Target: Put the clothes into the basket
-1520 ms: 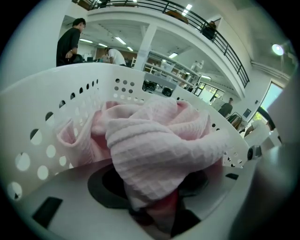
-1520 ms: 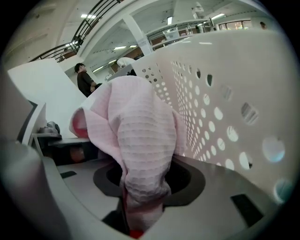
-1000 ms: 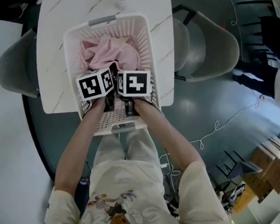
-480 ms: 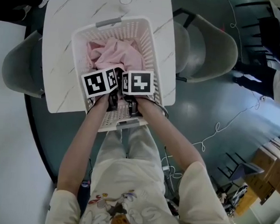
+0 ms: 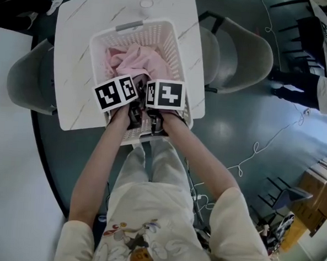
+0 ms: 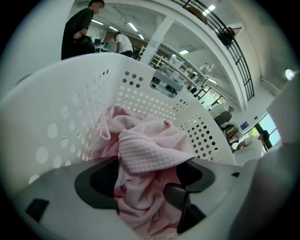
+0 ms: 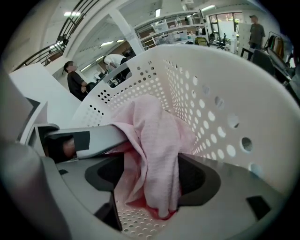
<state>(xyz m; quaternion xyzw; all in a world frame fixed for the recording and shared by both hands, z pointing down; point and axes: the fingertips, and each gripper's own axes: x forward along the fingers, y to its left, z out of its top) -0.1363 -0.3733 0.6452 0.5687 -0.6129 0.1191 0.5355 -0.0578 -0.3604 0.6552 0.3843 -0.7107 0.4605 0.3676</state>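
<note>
The white perforated basket stands on a table and holds a crumpled pink cloth. Both grippers hover side by side over the basket's near half, and their marker cubes hide the jaws in the head view. My left gripper is open, its jaws having just been opening; the pink waffle cloth lies loose between them. My right gripper is open too, its jaws also having just been opening, with a pink fold hanging between them above the basket floor. One left gripper finger shows beside it.
The basket sits on a white marbled table with a small round object at its far edge. Grey chairs stand to the right and left. A cable lies on the dark floor. People stand far behind.
Both grippers have risen a little above the basket's near half. The pink cloth stays in the basket.
</note>
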